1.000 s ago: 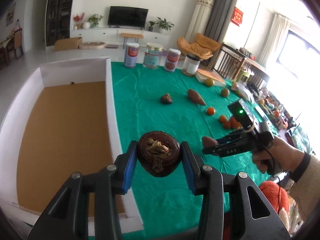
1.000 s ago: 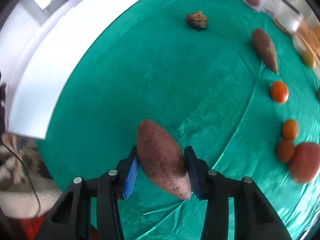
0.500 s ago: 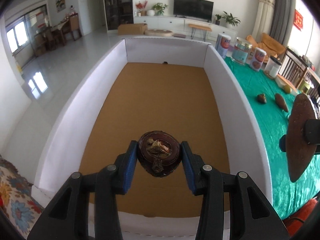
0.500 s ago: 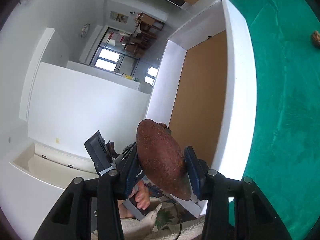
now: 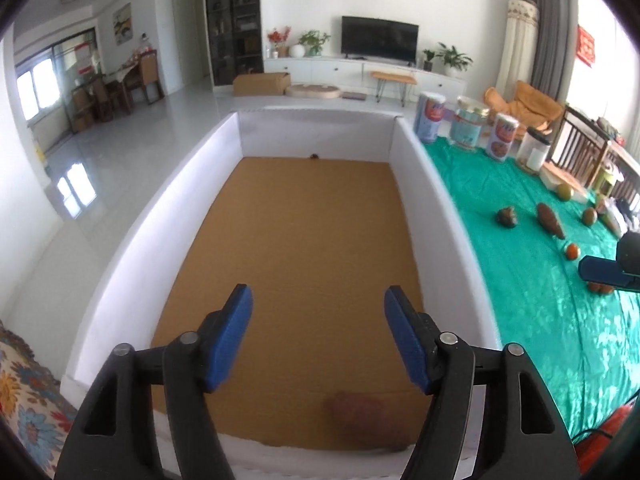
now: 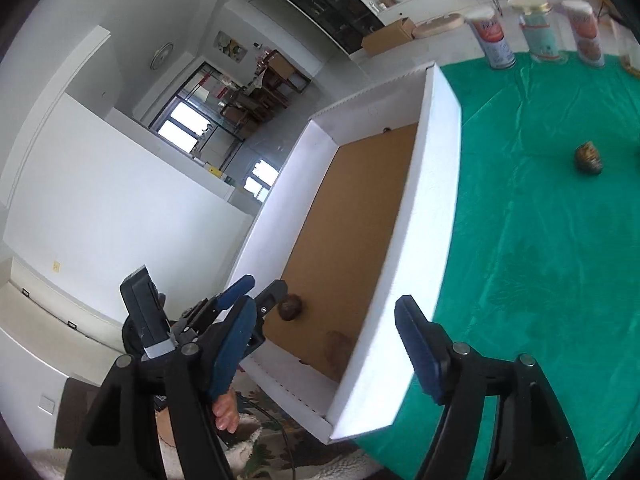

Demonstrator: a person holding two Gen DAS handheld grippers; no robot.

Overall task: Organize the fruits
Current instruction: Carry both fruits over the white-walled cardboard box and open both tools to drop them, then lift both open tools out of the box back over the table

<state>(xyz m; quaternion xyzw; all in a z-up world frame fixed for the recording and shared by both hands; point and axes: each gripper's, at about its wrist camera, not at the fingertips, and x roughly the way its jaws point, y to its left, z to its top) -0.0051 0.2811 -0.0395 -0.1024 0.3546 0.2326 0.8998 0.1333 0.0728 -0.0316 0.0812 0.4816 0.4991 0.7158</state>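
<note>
Through my left wrist view, the round dark fruit I was clamping is gone from my left gripper (image 5: pixel 318 332), whose jaws are opening on nothing above the cardboard box (image 5: pixel 436 216); a blurred sweet potato (image 5: pixel 366 420) lies on its floor below. Through my right wrist view, my right gripper (image 6: pixel 324 348) is likewise opening and empty, the sweet potato (image 6: pixel 338 352) and round dark fruit (image 6: pixel 290 307) both inside the box, so two pieces are sorted while others wait on the green cloth (image 6: pixel 540 260).

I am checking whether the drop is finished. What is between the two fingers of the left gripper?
Nothing: in the left wrist view the left gripper, jaws opening, frames only the box's bare cardboard floor.
</note>
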